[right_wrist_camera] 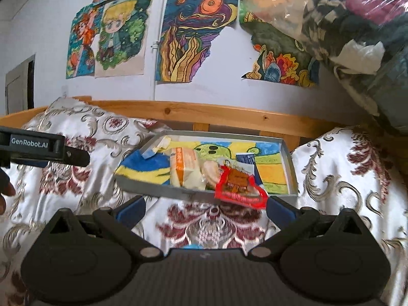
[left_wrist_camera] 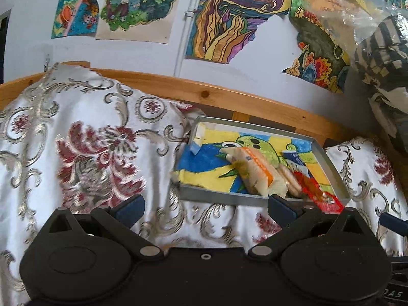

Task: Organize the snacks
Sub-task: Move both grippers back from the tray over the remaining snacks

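A shallow grey tray [left_wrist_camera: 216, 196] [right_wrist_camera: 153, 191], lined with a colourful drawing, rests on the patterned cloth. In its right half lie an orange-and-white packet [left_wrist_camera: 257, 170] [right_wrist_camera: 183, 168], a pack of round biscuits [right_wrist_camera: 210, 169] and a small blue packet [right_wrist_camera: 245, 157]. A red packet [left_wrist_camera: 315, 190] [right_wrist_camera: 239, 187] hangs over the tray's front rim. My left gripper [left_wrist_camera: 206, 207] is open just short of that rim and holds nothing. My right gripper [right_wrist_camera: 206, 208] is open too, its right finger [right_wrist_camera: 279, 207] close beside the red packet. The left gripper [right_wrist_camera: 43, 150] also shows at the left of the right wrist view.
White cloth with red and silver flourishes [left_wrist_camera: 89, 140] covers cushions on both sides of the tray. A wooden rail [right_wrist_camera: 204, 113] runs behind it, under drawings on the wall [right_wrist_camera: 193, 33]. A plastic-wrapped bundle [right_wrist_camera: 357, 25] hangs at upper right. A hand [right_wrist_camera: 5, 193] shows at the left edge.
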`<state>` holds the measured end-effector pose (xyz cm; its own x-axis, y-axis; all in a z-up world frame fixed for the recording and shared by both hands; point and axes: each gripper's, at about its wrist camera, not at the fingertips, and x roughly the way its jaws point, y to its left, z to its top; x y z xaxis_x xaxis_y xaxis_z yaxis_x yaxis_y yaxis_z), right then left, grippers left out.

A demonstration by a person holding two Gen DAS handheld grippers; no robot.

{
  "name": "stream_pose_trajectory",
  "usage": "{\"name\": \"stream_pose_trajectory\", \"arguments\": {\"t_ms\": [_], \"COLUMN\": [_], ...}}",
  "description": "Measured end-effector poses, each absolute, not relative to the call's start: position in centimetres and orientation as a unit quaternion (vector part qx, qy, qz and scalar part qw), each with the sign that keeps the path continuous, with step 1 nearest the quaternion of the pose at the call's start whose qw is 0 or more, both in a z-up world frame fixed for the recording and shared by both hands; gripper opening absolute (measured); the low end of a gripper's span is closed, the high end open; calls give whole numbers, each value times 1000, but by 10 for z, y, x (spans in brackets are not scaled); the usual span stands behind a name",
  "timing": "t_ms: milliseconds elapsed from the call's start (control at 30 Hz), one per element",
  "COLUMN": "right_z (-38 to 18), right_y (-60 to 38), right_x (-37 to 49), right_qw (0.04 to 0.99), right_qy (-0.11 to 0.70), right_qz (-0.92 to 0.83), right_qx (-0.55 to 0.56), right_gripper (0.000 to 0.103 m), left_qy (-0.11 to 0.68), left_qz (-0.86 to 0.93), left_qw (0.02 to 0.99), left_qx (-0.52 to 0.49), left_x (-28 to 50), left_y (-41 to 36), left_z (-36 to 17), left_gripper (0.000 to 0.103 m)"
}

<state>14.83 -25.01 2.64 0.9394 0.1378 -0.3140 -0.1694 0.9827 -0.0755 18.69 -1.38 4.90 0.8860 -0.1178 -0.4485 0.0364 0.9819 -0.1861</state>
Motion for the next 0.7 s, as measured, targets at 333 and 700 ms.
{"name": "stream_pose_trajectory", "arguments": {"t_ms": [333, 700], "right_z": [17, -3], "right_y": [-239, -222], "right_x": [95, 77], "right_qw": [978, 955], "right_qy": [172, 232], "right_qz": [77, 111], "right_qx": [-95, -149], "right_gripper": [103, 103], "left_qy": [232, 260], "left_qz": [-46, -79], "left_qw": [970, 962], "left_qx": [-59, -9], "left_x": [134, 104], "left_y": [7, 19], "left_z": [34, 11], "left_gripper": [102, 102]}}
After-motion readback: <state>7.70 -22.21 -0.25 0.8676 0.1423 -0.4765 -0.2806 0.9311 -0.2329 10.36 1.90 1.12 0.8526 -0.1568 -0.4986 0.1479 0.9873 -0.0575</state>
